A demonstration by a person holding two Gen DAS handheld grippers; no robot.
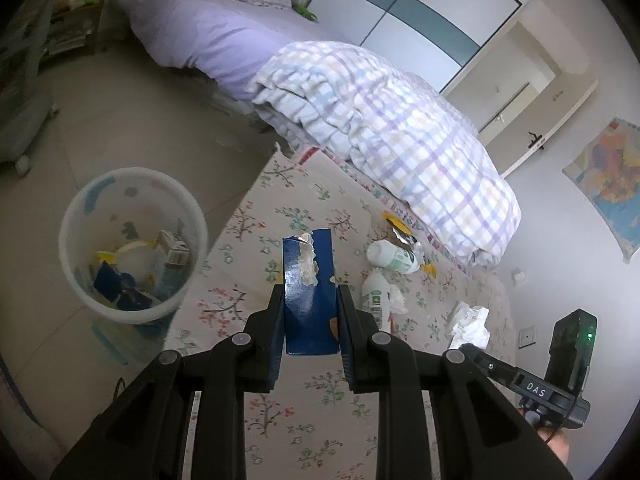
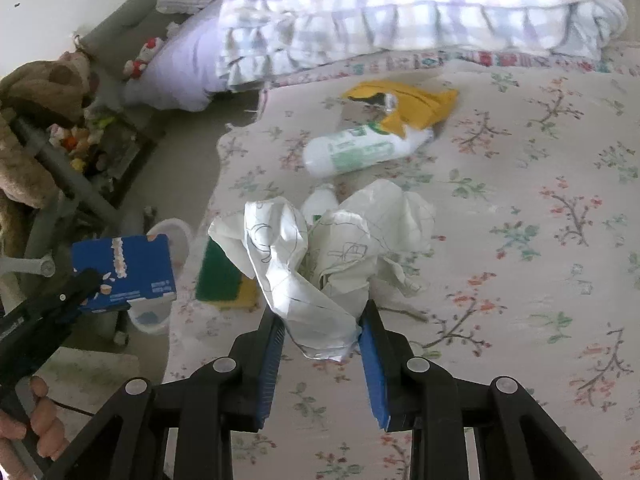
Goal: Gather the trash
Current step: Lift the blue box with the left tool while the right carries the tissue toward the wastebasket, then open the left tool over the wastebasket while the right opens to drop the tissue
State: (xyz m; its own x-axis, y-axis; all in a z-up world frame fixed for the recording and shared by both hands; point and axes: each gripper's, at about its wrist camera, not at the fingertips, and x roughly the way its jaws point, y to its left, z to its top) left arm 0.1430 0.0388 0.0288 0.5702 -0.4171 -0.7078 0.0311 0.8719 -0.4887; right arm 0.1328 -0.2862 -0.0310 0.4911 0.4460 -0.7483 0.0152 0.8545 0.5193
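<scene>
Left gripper (image 1: 308, 300) clamps one torn blue box (image 1: 308, 292), right gripper (image 2: 322, 320) pinches one crumpled paper (image 2: 320, 248); two white bottles (image 2: 360, 148), possibly one yellow wrapper (image 2: 412, 106), on the bed.

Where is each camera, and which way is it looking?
Left wrist: on the left gripper, holding a blue box, facing across the bed toward the trash bin on the floor; the right gripper's body shows at right.
Right wrist: on the right gripper, holding crumpled paper, facing the bed; the person's hand shows.
Both see the white bottle and blue box.
</scene>
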